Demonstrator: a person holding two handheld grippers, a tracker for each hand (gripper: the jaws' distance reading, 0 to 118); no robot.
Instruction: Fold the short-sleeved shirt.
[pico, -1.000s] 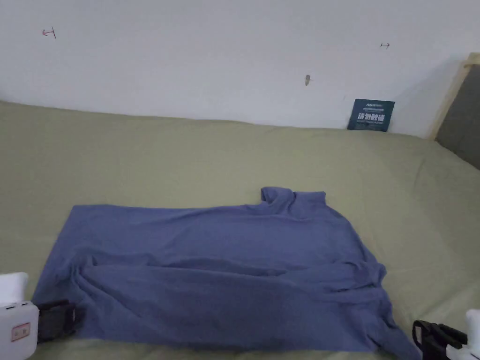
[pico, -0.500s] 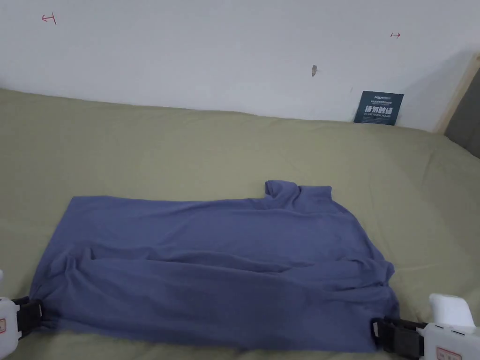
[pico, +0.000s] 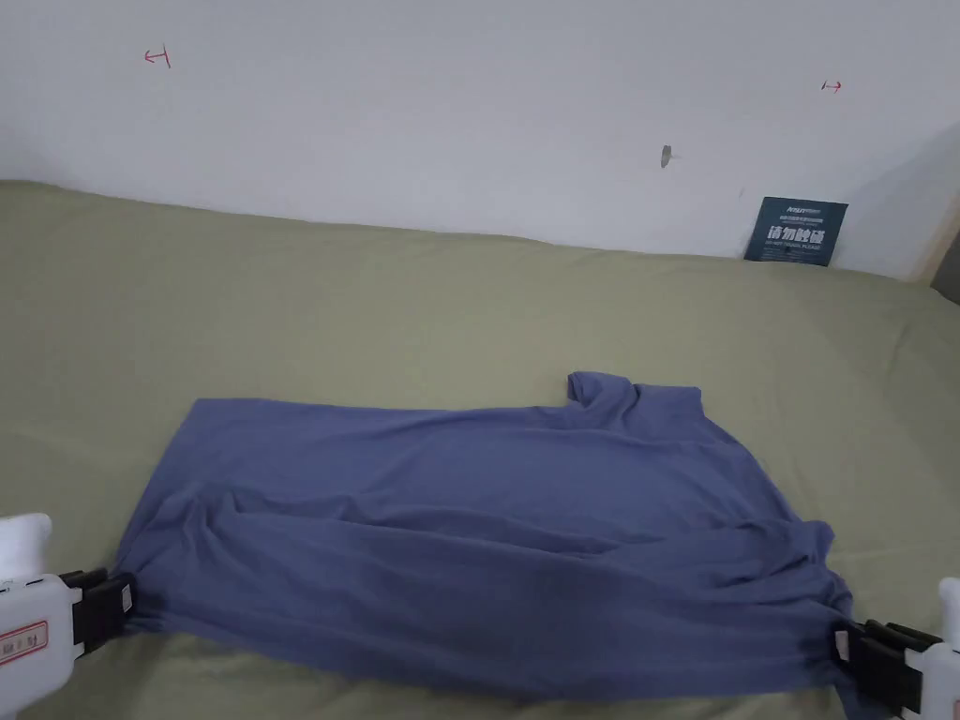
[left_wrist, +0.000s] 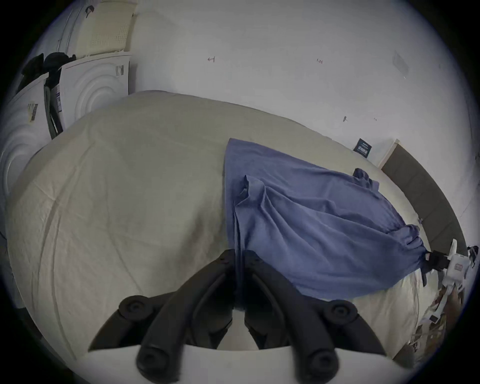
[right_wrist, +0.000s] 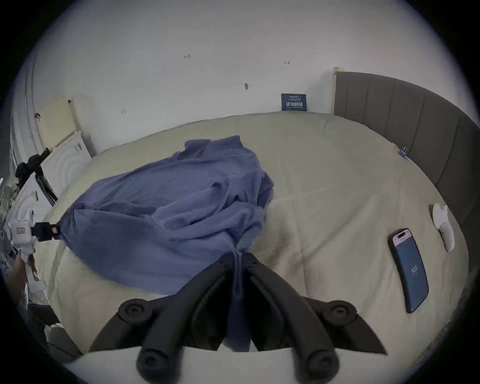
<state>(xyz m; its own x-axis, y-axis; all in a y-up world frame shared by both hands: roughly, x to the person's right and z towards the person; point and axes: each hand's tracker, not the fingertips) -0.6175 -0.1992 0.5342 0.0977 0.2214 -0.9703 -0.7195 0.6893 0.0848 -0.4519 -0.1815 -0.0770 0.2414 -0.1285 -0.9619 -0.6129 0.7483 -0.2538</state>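
Left claw clenched on the near left corner of the soft slate-blue short-sleeved shirt, which lies rumpled across the olive-green bed; right claw clenched on its near right corner. Risk: uneven pulling could slip a bunched corner free or deepen the creases.

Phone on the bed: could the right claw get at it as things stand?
Probably not yet: the right claw is shut on the shirt. The bed between it and the phone lies bare.

Bed open beyond shirt; phone, headboard crowd right side.
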